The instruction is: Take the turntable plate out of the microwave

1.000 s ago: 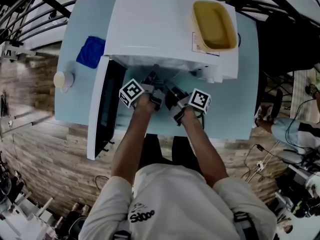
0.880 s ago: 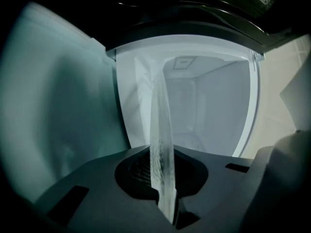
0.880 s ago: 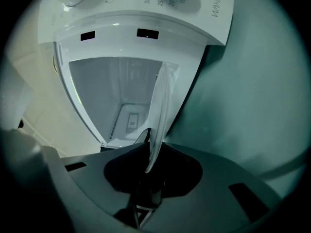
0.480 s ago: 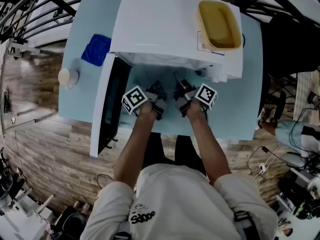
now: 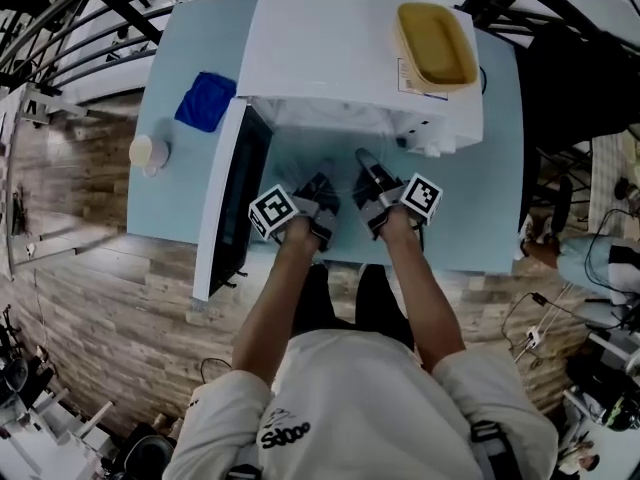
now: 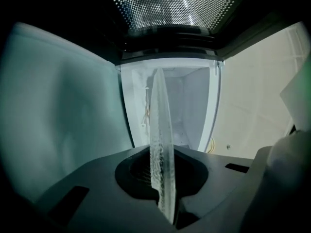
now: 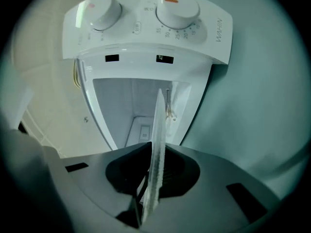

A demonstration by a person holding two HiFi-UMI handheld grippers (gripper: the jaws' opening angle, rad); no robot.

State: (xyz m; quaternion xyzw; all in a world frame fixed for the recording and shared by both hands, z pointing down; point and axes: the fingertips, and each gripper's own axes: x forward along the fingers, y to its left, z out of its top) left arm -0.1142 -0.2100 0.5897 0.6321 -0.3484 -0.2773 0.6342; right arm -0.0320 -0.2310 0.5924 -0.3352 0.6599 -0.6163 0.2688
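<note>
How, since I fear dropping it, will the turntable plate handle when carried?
Probably stiff: edge-on, the turntable plate shows a straight line. Likely fragile and slippery, being thin clear glass. Its textured rim may aid grip.

The microwave (image 5: 360,58) is white. Its door (image 5: 240,198) has a white frame round a black pane with a fine dot mesh. One white knob (image 7: 177,6) bears an orange mark. The plate (image 6: 163,144) is clear glass, pebbled along its rim. The bench (image 5: 480,218) is pale blue, the cloth (image 5: 207,101) deep blue, the tub (image 5: 437,45) yellow and the cup (image 5: 148,151) cream. The floor (image 5: 90,288) shows brown wood grain.
</note>
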